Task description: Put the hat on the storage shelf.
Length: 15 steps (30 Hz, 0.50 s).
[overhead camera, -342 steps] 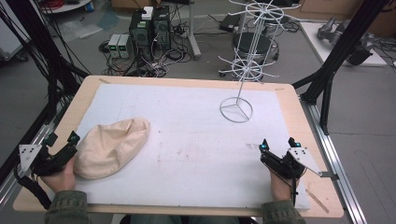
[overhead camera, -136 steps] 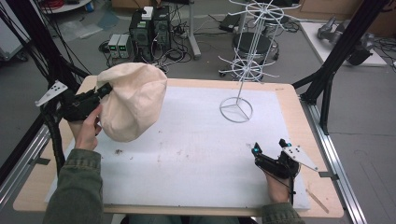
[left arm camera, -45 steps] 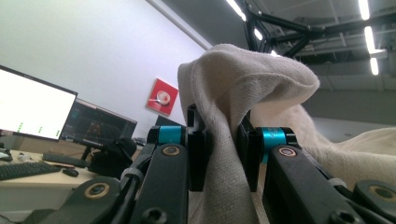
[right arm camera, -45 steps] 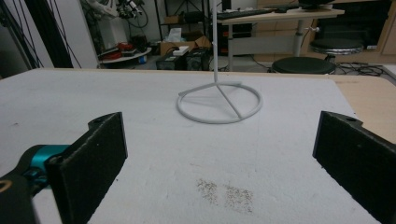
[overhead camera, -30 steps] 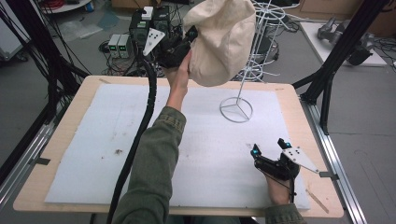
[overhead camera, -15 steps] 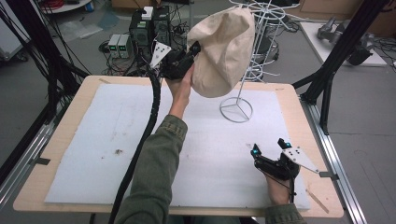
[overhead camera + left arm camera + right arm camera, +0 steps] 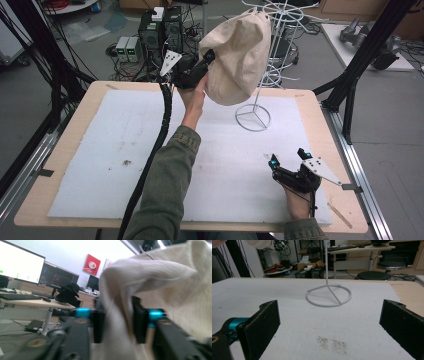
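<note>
The left gripper [image 7: 202, 64] is raised above the table's far edge, its jaws clamped on the rim of a cream cloth hat [image 7: 239, 55], which hangs in the air against the white wire stand [image 7: 270, 60]. In the high view the hat covers the stand's upper hooks, so whether it touches them cannot be told. The left arm, in a green sleeve [image 7: 167, 185], stretches up and forward across the white mat [image 7: 90, 150]. The right gripper [image 7: 289, 162] rests low near the table's near right corner, jaws spread wide, holding nothing.

The left gripper view shows what the high view hides: a fold of the hat [image 7: 160, 290] pinched between the two black pads [image 7: 98, 325], blurred by closeness.

The right gripper view looks across the mat [image 7: 287, 297] between its parted jaws at the stand's ring base [image 7: 329, 298]; the pole is cut off at the top.
</note>
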Available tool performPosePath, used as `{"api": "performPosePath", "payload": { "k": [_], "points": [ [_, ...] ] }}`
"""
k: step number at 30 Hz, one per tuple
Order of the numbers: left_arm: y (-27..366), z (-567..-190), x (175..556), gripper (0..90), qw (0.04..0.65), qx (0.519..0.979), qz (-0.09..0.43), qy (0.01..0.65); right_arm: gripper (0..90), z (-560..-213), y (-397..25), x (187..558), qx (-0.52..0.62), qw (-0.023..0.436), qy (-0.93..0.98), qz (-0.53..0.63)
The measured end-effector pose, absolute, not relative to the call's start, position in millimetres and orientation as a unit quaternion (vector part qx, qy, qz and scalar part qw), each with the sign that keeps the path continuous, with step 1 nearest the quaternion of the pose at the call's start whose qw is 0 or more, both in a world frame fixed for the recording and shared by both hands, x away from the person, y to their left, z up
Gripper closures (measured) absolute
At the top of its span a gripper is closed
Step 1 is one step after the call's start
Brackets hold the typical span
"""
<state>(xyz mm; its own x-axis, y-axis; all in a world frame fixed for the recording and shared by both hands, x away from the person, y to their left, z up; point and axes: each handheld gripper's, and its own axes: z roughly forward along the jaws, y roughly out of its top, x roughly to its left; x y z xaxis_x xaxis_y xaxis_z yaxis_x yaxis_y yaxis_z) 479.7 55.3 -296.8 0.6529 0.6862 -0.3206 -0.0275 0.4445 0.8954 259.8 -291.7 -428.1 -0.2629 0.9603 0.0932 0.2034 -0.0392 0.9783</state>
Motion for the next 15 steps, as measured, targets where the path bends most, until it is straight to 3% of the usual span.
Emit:
{"api": "performPosePath", "payload": {
  "k": [9,11,15],
  "points": [
    [59,-292,475,33.2,0.773,0.466,0.256,0.346,2.1,-428,-291,260,0.492,0.357,0.593,0.528],
    [60,-290,473,23.7,0.772,0.461,0.267,0.347,2.1,-428,-291,260,0.492,0.356,0.593,0.528],
    [64,-286,472,21.6,0.768,0.459,0.281,0.346,2.1,-428,-292,260,0.490,0.357,0.594,0.528]
  ]
}}
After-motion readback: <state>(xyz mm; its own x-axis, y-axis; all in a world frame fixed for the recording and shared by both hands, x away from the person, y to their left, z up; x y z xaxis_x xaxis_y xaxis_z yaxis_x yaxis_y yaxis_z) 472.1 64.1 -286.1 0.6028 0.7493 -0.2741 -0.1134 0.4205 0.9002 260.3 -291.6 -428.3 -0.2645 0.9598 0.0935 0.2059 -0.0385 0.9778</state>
